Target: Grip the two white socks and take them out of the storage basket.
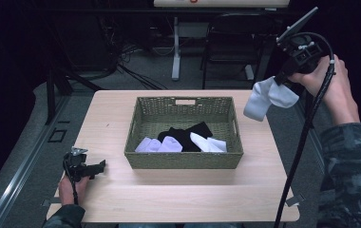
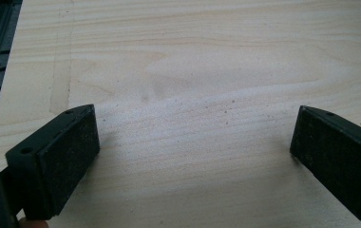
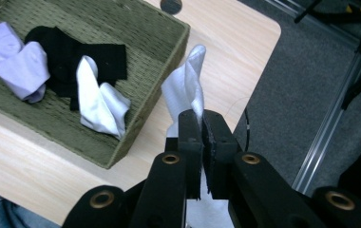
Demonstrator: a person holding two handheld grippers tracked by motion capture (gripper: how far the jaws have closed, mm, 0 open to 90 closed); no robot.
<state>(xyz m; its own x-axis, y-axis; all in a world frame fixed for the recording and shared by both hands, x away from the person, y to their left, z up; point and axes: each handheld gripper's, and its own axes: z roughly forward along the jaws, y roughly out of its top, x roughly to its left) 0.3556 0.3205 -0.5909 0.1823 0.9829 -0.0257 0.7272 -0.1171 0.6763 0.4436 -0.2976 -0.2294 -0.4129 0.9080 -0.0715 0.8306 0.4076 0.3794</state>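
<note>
White socks: four, three in basket [image 1: 183,159], namely sock [image 1: 148,145], sock [image 1: 170,144], sock [image 1: 208,142], one [image 1: 268,97] hanging outside. Black sock [image 1: 186,134]: one. Basket: one. Claws: two, left [image 1: 98,167], right [image 1: 279,78]. Bench [image 1: 178,194]: one.

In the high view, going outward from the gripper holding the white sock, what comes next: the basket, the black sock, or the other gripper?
From the right gripper:
1. Basket, table's middle.
2. Black sock, inside it.
3. Left gripper, near-left table edge.

Dark room, grey carpet floor [image 1: 136,71], black folding chair [image 1: 231,42], white table leg [image 1: 175,47], tangled cables [image 1: 121,59]
</note>
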